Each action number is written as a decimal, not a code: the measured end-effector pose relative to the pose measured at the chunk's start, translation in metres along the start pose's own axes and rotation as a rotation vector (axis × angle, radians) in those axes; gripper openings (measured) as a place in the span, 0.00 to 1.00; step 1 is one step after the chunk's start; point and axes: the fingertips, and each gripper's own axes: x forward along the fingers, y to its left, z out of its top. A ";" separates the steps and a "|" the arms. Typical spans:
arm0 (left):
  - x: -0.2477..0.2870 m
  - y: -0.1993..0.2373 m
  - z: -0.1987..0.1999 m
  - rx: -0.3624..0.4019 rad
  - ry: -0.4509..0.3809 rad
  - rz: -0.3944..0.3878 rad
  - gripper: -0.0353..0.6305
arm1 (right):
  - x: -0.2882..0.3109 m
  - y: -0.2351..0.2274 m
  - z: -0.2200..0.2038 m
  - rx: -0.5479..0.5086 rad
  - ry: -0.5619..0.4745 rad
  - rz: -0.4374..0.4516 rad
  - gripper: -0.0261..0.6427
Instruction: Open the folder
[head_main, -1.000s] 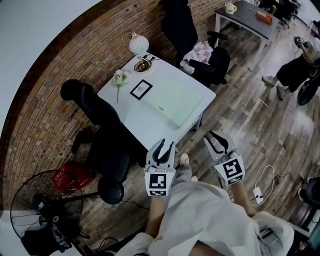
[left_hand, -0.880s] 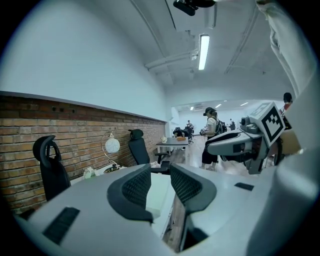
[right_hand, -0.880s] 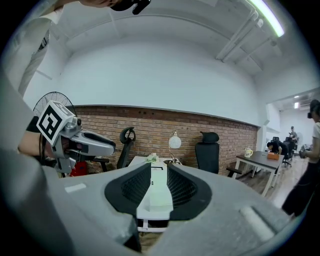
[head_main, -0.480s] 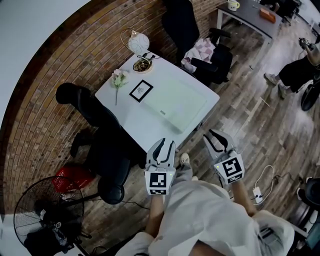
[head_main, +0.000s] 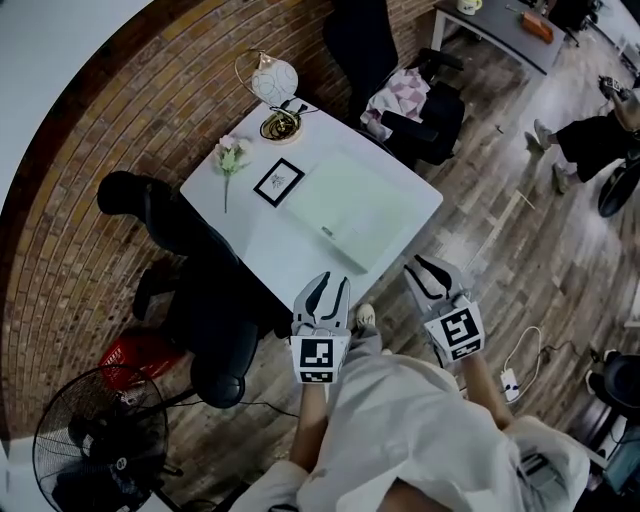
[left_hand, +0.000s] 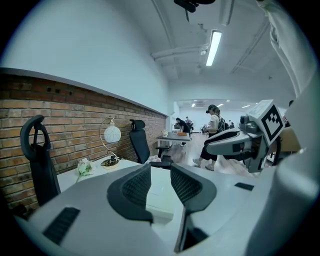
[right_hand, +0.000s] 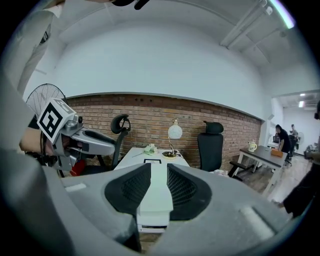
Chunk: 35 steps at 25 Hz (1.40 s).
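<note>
Operator stands at the near corner of the white table (head_main: 268, 252), one gripper in each hand, both short of the table edge and above the wooden floor.

Left gripper (head_main: 330, 285): jaws partly apart, a narrow gap between the pads, nothing held. Its own view confirms this (left_hand: 160, 172); only the table top shows through the gap.

Right gripper (head_main: 426, 268): jaws partly apart to about the same width, nothing held. Its own view (right_hand: 158, 172) looks along the length of the table through the gap.

Folder (head_main: 355, 208): pale green, closed, lying flat on the right half of the table, one corner near the table edge closest to the grippers. Neither gripper touches it.

Just left of the folder: a small black picture frame (head_main: 281, 180), lying flat. Beyond it, a flower (head_main: 230, 155) near the left edge, and a lamp (head_main: 273, 85) with a round white globe at the far corner, against the brick wall.

A black office chair (head_main: 190, 270) stands at the table's left side; a second black chair (head_main: 365, 45) at the far side carries a checked cloth (head_main: 400, 100).

Floor, lower left: a red basket (head_main: 140, 352) and a standing fan (head_main: 95, 440).

Far right: a grey table (head_main: 500, 35) and another person (head_main: 590, 135).
</note>
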 end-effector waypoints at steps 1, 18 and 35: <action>0.004 0.003 -0.001 -0.005 0.004 -0.003 0.24 | 0.005 -0.001 -0.001 -0.002 0.009 0.001 0.17; 0.067 0.048 -0.045 -0.062 0.124 -0.053 0.24 | 0.080 -0.009 -0.028 -0.082 0.152 0.075 0.17; 0.113 0.063 -0.109 -0.149 0.261 -0.098 0.24 | 0.135 -0.003 -0.073 -0.290 0.315 0.202 0.18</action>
